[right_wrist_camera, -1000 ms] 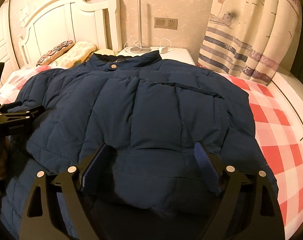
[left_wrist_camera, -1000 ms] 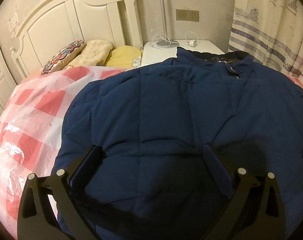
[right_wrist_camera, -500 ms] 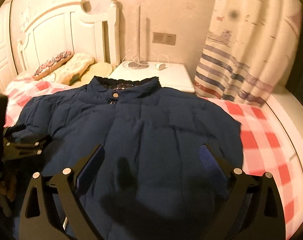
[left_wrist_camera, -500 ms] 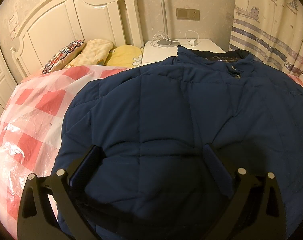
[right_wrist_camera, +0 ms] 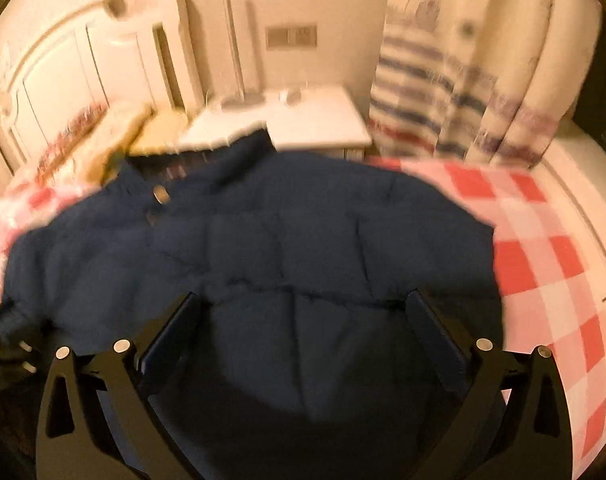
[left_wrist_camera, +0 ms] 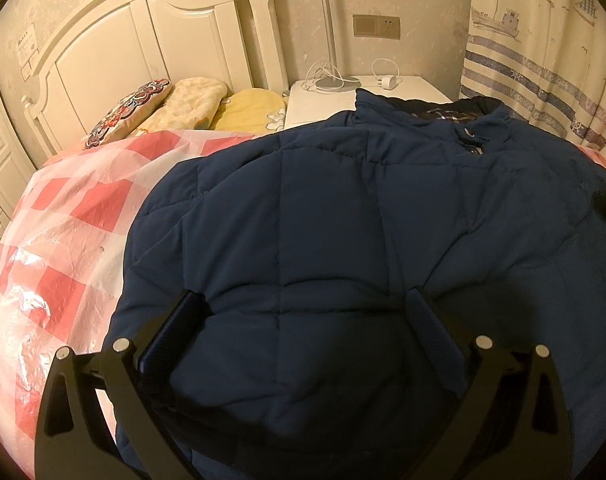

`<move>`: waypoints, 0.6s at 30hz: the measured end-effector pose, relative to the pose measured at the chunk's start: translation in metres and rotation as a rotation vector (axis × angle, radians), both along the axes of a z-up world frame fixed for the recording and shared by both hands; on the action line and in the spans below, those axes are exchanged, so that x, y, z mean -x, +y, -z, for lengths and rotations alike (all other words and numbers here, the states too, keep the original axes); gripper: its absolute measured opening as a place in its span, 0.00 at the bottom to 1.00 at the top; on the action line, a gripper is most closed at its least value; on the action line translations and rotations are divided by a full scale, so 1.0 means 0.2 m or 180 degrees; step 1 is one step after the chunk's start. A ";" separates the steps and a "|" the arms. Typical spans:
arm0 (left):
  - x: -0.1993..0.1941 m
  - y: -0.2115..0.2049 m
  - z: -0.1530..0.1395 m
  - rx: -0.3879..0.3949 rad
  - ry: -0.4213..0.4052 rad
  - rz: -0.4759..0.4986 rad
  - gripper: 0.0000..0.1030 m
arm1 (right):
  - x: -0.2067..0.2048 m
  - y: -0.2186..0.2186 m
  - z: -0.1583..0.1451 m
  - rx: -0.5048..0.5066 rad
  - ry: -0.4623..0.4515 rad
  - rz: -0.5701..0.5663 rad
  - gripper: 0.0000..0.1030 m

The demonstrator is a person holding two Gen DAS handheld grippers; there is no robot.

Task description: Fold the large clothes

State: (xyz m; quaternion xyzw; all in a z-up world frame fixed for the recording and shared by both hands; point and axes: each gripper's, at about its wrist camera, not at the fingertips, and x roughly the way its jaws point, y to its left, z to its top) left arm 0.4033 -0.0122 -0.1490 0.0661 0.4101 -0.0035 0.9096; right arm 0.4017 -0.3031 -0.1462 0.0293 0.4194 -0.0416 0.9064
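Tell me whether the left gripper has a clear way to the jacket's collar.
Probably yes. The left gripper hangs open over the jacket, and nothing lies on the quilted fabric between it and the collar at the far end. Whether the reach is long enough, I cannot tell.

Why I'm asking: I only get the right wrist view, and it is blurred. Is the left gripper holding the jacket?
Observer: No. The left gripper is open, its fingers spread wide over the jacket with no fabric pinched.
Operator: What covers the bed on that side?
Observer: A clear plastic sheet lies over the checked bedcover, beside the jacket's edge.
Operator: Anything on the nightstand by the collar?
Observer: A white charger with its cable sits on the nightstand, beyond the collar.
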 end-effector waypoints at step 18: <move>0.03 -0.04 -0.01 -0.0181 -0.0062 -0.0103 0.98 | 0.62 0.27 0.09 0.0487 0.0139 -0.0603 0.96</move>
